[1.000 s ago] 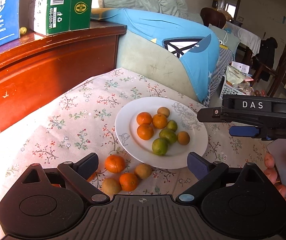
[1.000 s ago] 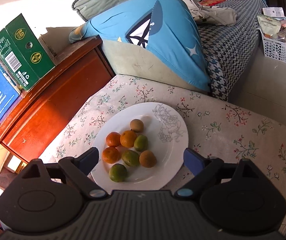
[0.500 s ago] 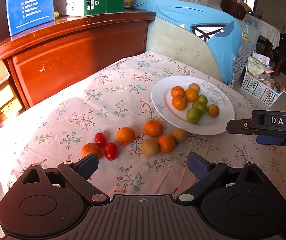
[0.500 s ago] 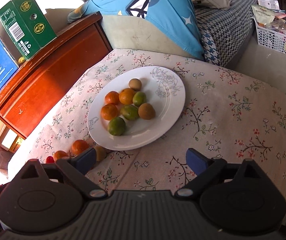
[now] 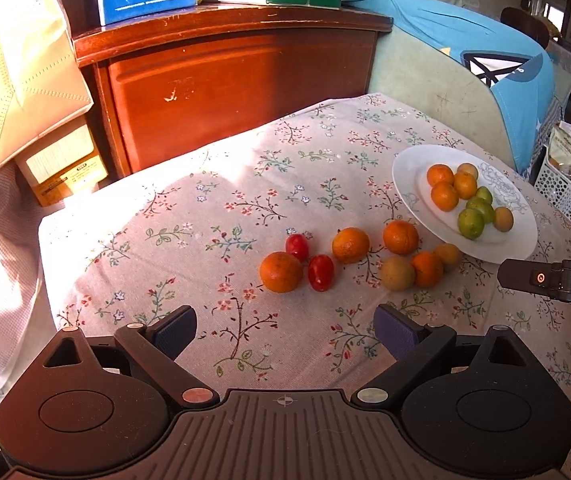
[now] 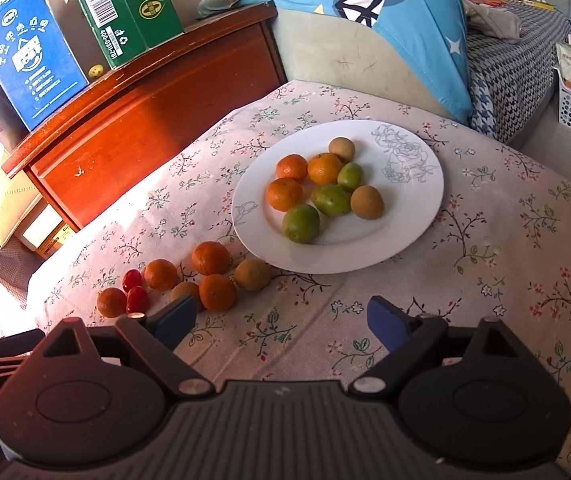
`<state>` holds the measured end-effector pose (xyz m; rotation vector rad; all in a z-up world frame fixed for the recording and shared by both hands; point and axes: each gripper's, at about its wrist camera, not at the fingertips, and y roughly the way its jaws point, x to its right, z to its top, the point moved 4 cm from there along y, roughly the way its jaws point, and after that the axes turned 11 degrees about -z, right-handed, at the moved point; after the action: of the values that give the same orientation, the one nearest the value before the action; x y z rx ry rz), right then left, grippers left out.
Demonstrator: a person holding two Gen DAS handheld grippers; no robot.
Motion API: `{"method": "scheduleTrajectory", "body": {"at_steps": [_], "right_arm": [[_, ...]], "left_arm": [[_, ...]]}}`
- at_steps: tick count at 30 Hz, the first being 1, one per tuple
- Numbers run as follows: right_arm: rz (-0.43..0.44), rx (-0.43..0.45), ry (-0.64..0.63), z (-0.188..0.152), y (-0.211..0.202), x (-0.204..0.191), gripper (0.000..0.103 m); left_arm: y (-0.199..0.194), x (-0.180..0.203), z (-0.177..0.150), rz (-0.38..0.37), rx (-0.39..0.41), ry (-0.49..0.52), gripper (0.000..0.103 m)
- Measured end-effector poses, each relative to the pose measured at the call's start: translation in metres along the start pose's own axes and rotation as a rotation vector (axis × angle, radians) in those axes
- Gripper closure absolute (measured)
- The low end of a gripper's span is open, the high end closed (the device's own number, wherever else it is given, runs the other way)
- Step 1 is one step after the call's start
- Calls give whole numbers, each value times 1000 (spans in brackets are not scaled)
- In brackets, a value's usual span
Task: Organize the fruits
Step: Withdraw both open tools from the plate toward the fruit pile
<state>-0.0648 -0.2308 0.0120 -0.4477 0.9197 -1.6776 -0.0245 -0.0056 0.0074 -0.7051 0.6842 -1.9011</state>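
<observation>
Your left black two-finger gripper with blue pads (image 5: 284, 330) angled downward, jaws wide and empty, your right black blue-padded gripper (image 6: 281, 322) likewise tilted, jaws closing, nothing between them.

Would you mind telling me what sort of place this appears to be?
Probably a home living room: a floral-clothed table, a pale green sofa under a blue garment, and a reddish wooden cabinet.

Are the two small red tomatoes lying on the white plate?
No, the two red tomatoes lie on the floral tablecloth among loose oranges, well apart from the white plate.
</observation>
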Motion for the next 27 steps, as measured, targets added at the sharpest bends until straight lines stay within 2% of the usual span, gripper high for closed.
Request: {"method": "scheduleTrajectory", "body": {"at_steps": [4,8,10,17,19,27], "right_arm": [[31,5,-31,-4,4,-12,29],[39,-10,-43,-9,14,-20,38],[47,-16,-42,-11,20,-24,46],[72,-17,-54,-14,38,-39,54],[74,-6,-56,-13,41,-41,60],[97,22,-55,-12,49,-49,63]], "left_arm": [[0,-10,-2,34,1,-9,7],[-1,-15,-5,39,0,-15,7],[-1,-17,-6,42,0,-19,7],[0,-20,-10,60,-7,-17,8],[0,-20,-11,67,-3,-11,9],[2,-23,-1,126,90,10,9]]}}
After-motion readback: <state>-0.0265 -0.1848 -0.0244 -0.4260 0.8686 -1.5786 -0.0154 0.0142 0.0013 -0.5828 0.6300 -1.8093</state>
